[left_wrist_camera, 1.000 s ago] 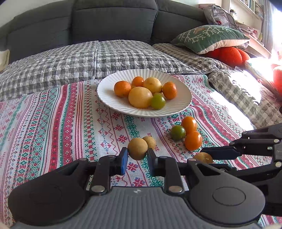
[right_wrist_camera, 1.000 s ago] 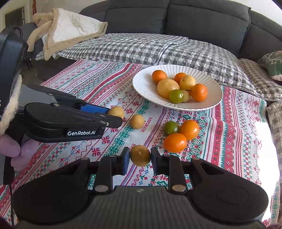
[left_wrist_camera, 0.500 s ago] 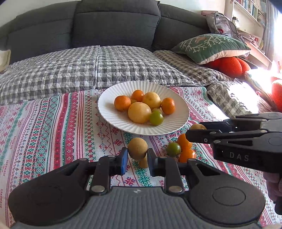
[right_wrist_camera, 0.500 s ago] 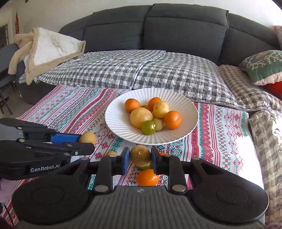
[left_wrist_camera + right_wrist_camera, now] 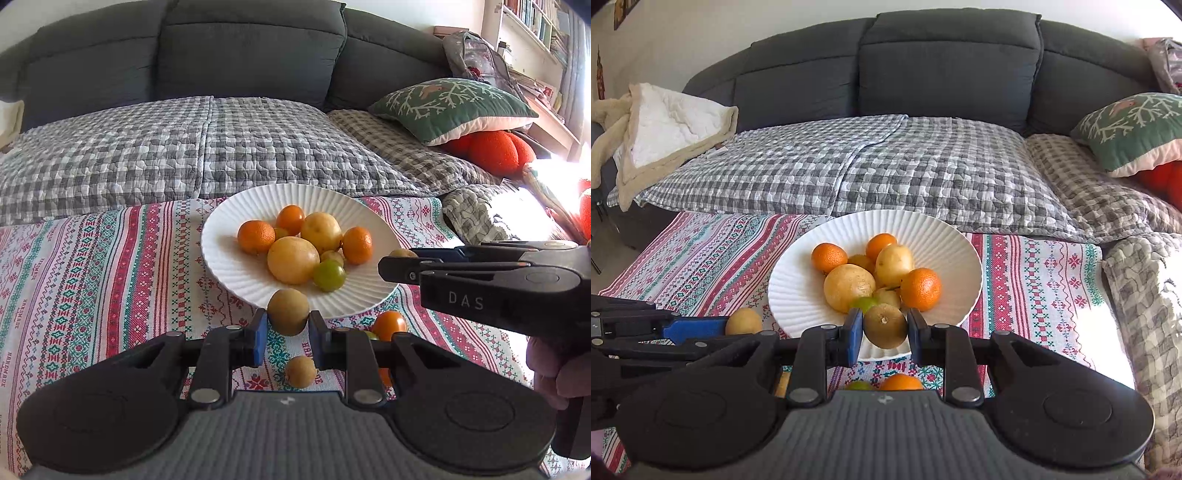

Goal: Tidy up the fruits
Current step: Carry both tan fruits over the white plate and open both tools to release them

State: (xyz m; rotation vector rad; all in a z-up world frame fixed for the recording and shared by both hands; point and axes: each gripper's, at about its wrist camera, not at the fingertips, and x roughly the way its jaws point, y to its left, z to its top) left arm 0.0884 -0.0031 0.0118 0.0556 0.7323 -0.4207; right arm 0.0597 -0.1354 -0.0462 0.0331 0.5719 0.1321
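Note:
A white ribbed plate [image 5: 229,236] [image 5: 945,236] on the striped cloth holds several oranges, yellow fruits and a green one. My left gripper [image 5: 287,328] is shut on a small brown fruit [image 5: 288,312] and holds it above the cloth at the plate's near rim. My right gripper [image 5: 884,328] is shut on another brown fruit [image 5: 885,325] over the plate's near rim; it also shows in the left wrist view [image 5: 400,263] at the right. Loose on the cloth lie a small brown fruit [image 5: 301,372] and an orange [image 5: 388,324].
The striped cloth [image 5: 92,266] lies in front of a grey sofa [image 5: 945,74] with a checked quilt [image 5: 886,166]. A green cushion [image 5: 450,107] and orange cushions [image 5: 495,147] are at the right. A cream blanket [image 5: 665,125] lies at the far left.
Both grippers have lifted with their brown fruits and moved forward to the plate. The right one now hangs over the plate's near rim.

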